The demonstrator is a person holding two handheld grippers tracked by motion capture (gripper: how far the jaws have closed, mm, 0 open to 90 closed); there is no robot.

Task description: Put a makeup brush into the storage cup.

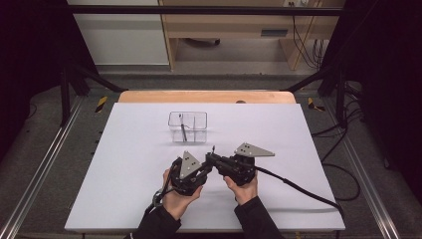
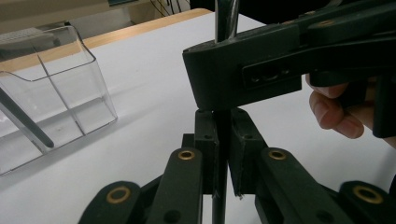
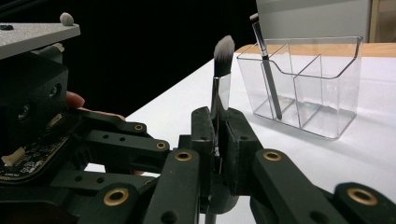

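both tools meet near the front middle of the white desk (image 1: 124, 189), tips nearly touching. right tool (image 3: 215, 135) is clamped shut on a slim makeup brush with silver ferrule and pale grey-white bristles (image 3: 222, 56); in the right gripper view the brush stands upright between the jaws, bristles up. left tool (image 2: 223, 140) is also closed on the same brush's dark handle (image 2: 219, 205), gripping lower down; in the left gripper view the right tool's black jaw block sits just above the left jaws, with the shiny ferrule rising out of its top. so the brush is held by both tools at once, long axis roughly vertical, looks like a handover or regrip.

clear plastic organiser box with three compartments (image 1: 187, 127) sits further back on the desk, beyond the tools and slightly left, apart from them. one thin dark-handled brush (image 1: 183, 130) is already leaning in it, in the left compartment as the high view shows it.

judgement: next move turns on one tool letting go, then carrying the brush forward to the box and lowering it handle first into a compartment. left tool looks marginally nearer the box.
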